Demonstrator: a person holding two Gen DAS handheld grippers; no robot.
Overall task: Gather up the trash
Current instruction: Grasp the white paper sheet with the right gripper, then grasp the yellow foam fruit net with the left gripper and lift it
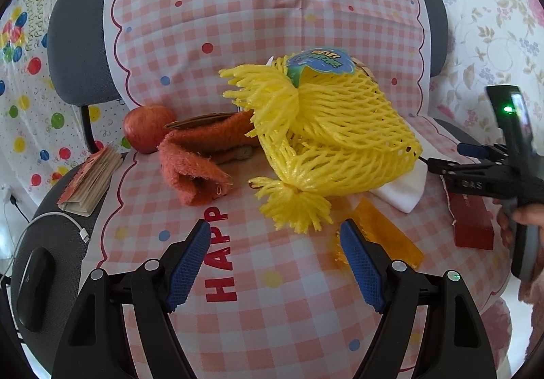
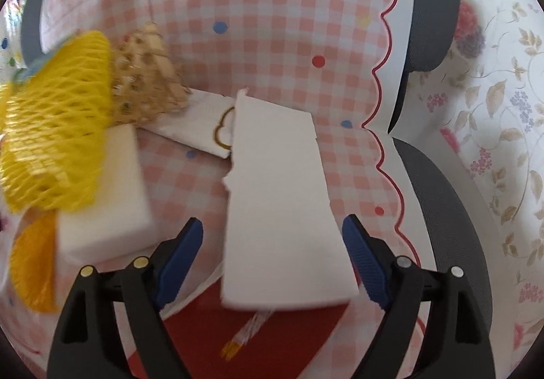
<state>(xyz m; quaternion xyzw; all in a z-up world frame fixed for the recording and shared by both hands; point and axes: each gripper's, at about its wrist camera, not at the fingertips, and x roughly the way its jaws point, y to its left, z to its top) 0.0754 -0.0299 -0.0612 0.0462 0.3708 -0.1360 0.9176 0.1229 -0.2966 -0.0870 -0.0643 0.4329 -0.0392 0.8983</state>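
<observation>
A yellow foam fruit net [image 1: 333, 137] with a blue label lies on the pink checked cloth [image 1: 272, 311], one tassel just beyond my left gripper [image 1: 275, 229], which is open and empty. An orange wrapper [image 1: 384, 236] and a white foam block [image 1: 404, 192] lie right of the net. In the right wrist view a torn white card piece [image 2: 275, 192] lies between the fingers of my right gripper [image 2: 272, 222], over a red box [image 2: 272, 328]. The jaws stand wide, with gaps on both sides of the card. My right gripper [image 1: 448, 158] also shows at the right edge of the left wrist view.
An orange cloth [image 1: 193, 168], an apple [image 1: 148, 132], a small booklet [image 1: 90, 181], a black mouse [image 1: 35, 287] and a cable lie at the left. A straw item [image 2: 142, 79] and white paper with a gold cloud [image 2: 204, 127] sit behind the card. Grey chair parts [image 2: 438, 209] edge the cloth.
</observation>
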